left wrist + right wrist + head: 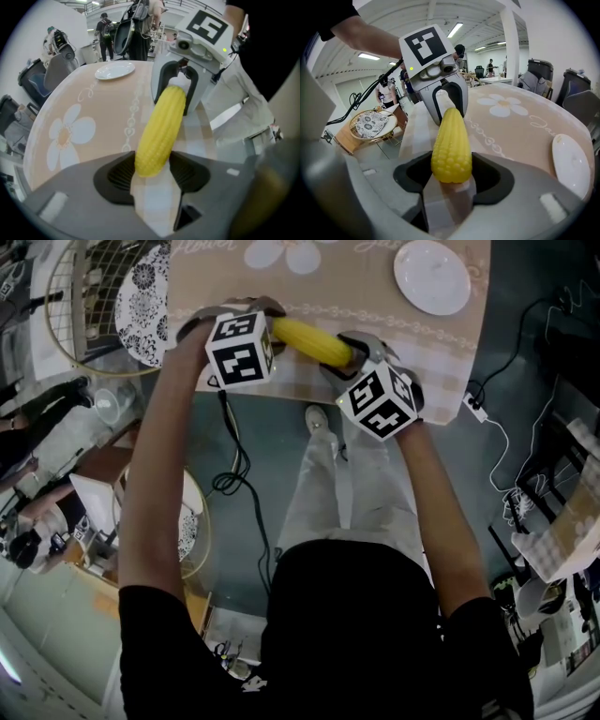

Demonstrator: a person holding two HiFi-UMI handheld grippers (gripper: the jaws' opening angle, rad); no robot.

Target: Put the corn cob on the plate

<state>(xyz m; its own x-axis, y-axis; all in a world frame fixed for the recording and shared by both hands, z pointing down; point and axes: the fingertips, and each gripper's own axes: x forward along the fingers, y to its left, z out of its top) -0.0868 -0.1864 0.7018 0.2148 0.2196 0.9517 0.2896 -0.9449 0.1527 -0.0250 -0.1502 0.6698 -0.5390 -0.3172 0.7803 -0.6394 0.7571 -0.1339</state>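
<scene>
A yellow corn cob (309, 338) hangs over the near edge of the beige flowered tablecloth (422, 343), held at both ends. My left gripper (270, 326) is shut on its narrow end; in the left gripper view the corn cob (161, 126) runs from my left gripper (152, 171) out to the right gripper (177, 86). My right gripper (352, 352) clasps the thick end. In the right gripper view the corn cob (451, 145) fills the gap of my right gripper (451, 176), pads touching both sides. The white plate (431, 276) lies empty at the table's far right.
A wire basket with a patterned dish (141, 296) stands left of the table. Another round stand (187, 521) and black cables (234, 474) are on the floor below. A power strip (473, 404) lies by the table's right corner. People stand in the background.
</scene>
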